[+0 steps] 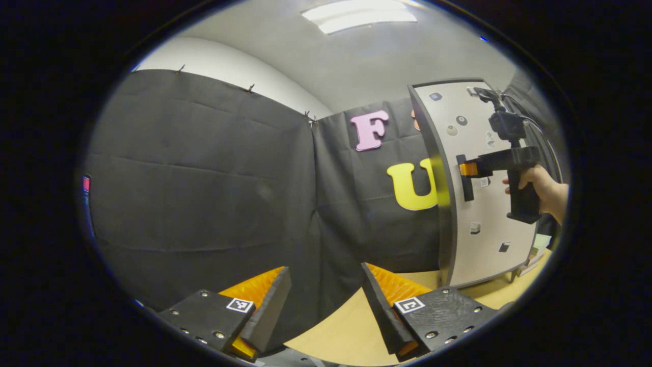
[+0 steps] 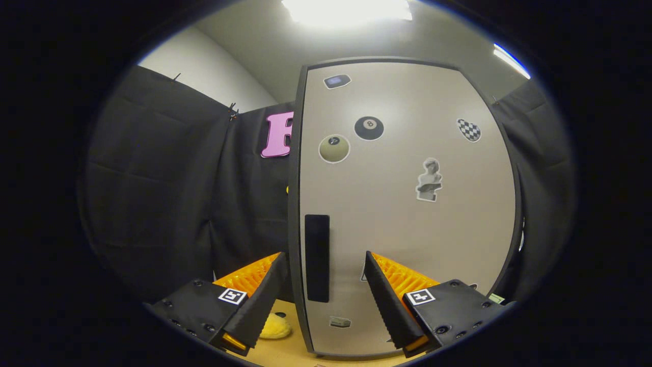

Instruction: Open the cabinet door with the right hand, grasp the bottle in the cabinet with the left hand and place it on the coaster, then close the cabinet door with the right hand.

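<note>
The right gripper (image 2: 323,290) hangs open before the closed cabinet door (image 2: 407,214); its upright black handle (image 2: 317,257), lower centre of frame, lies between the fingers. The left gripper (image 1: 326,306), also open, waits over the bench (image 1: 346,331).

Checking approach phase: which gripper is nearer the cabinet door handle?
Right. The right gripper is open with the black door handle between its fingers. The left gripper hangs open, well back, left of the cabinet door.

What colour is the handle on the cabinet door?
Black: the handle is a dark vertical bar on the pale grey cabinet door, clearest in the right gripper view.
</note>
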The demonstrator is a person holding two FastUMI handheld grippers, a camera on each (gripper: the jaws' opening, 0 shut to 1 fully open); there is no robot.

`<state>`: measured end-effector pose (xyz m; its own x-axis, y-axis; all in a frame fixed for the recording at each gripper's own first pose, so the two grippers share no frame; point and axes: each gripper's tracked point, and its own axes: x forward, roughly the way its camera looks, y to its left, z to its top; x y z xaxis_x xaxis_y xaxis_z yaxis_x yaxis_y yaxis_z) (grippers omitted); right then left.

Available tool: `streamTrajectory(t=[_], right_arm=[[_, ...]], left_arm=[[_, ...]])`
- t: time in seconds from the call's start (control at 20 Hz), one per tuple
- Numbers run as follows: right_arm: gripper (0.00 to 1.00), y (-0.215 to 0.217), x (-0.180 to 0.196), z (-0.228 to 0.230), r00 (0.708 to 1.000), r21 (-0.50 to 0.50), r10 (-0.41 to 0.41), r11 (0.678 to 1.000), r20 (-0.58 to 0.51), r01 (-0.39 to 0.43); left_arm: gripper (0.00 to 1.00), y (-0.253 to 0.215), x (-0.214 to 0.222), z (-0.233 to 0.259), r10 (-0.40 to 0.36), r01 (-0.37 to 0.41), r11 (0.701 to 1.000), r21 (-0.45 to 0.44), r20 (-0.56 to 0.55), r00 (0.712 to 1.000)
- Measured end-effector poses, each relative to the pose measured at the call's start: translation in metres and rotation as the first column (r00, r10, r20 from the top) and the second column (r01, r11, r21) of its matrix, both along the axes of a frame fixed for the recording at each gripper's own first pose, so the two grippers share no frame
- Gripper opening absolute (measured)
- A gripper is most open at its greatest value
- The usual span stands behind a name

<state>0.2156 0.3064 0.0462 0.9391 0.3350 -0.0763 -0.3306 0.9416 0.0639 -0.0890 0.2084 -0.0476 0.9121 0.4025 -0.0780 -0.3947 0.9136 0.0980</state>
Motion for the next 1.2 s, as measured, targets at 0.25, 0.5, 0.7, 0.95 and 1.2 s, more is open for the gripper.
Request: streamTrajectory(t=[0.25,0.5,0.7,0.95,1.2], right_arm=[[0.93,0.028,0.02,-0.014,0.998,-0.051,-0.01,0.999,-0.054,0.007],[0.66,0.028,0.045,-0.023,0.991,-0.098,-0.08,0.993,-0.103,0.07],[0.33,0.019,0.049,-0.023,0.985,-0.087,-0.125,0.99,-0.123,0.114],[0.2,0.015,0.037,-0.024,0.989,-0.074,-0.024,0.997,-0.145,0.013],[0.2,0.004,0.01,-0.018,0.985,-0.05,0.093,0.994,-0.148,-0.101]], left_arm=[[0.87,0.03,-0.02,-0.004,0.067,-0.066,0.998,0.012,-0.015,0.998],[0.83,0.04,-0.028,-0.002,0.101,-0.101,0.995,0.021,-0.02,0.995],[0.82,0.042,-0.028,-0.001,0.117,-0.117,0.993,0.022,-0.013,0.993],[0.83,0.03,-0.015,0.003,0.071,-0.071,0.997,0.005,0.006,0.997],[0.83,-0.02,0.009,0.016,-0.018,0.018,1.0,0.003,0.035,0.999]])
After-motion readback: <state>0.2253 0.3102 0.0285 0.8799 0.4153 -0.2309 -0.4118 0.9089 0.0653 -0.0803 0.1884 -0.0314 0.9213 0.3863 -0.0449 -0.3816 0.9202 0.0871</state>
